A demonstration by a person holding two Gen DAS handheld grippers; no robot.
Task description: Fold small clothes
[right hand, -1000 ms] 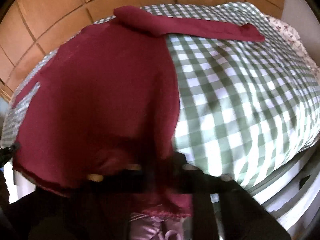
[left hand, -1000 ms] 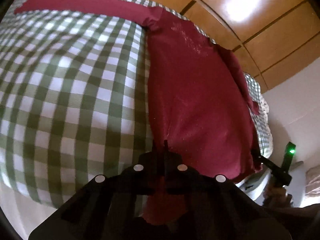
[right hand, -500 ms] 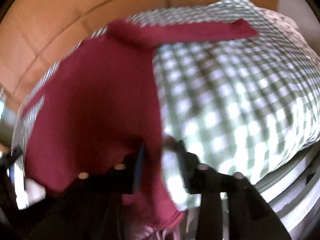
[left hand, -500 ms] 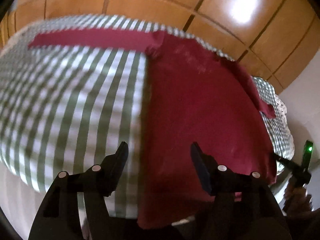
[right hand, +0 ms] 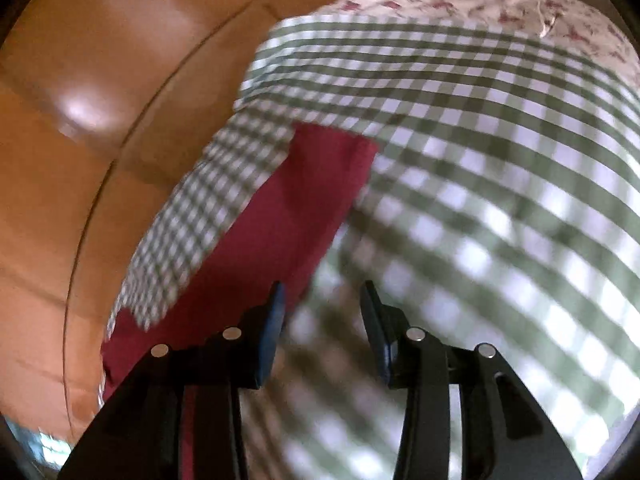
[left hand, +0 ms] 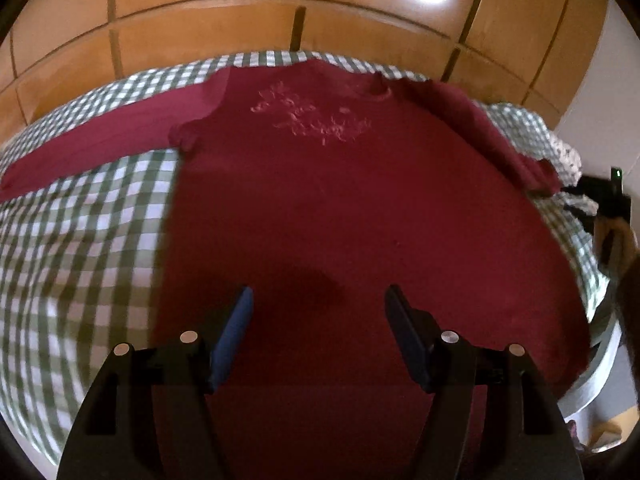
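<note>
Wood-panelled wardrobe doors (left hand: 248, 20) filled the background, with a bed under a green checked cover (left hand: 80, 240) below them.

Left wrist view: the maroon top (left hand: 340, 208) lay flat on the cover, front up, embroidery toward the far edge, one long sleeve (left hand: 92, 140) stretched out to the left, the other angled off right. My left tool (left hand: 318, 336) hung over the hem area, jaws wide apart, nothing between the pads. A second ago it was clamped on the hem; the jaws had just been opening and the cloth had dropped flat.

Right wrist view: blurred. My right tool (right hand: 322, 332) was part open and empty over the bare cover, with a sleeve (right hand: 288, 216) running up beside its left finger. Floral bedding (right hand: 500, 4) sat at the far end. Earlier this tool was shut on the hem too; it had released and swung off the body toward that sleeve.

Risks, as I judged them: grabbing the sleeve at speed could pinch the cover with it, or drag the top off square and spoil the fold line.
</note>
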